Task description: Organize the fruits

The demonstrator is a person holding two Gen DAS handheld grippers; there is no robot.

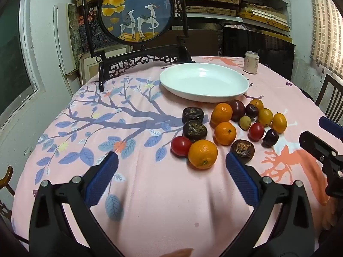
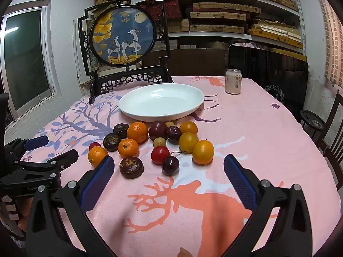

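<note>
We found the plate (image 2: 160, 105) standing on the table (image 2: 268, 132), with the fruits (image 2: 158, 143) clustered just before it. A can (image 2: 233, 81) stood behind and right of the plate. A framed screen (image 2: 123, 42) stood behind it, to the left.

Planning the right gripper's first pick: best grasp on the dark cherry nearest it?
Pinch the round body of the dark red cherry across its sides, from the near side; the thin stem points away, toward the red round fruit crowding its far-left side.
</note>
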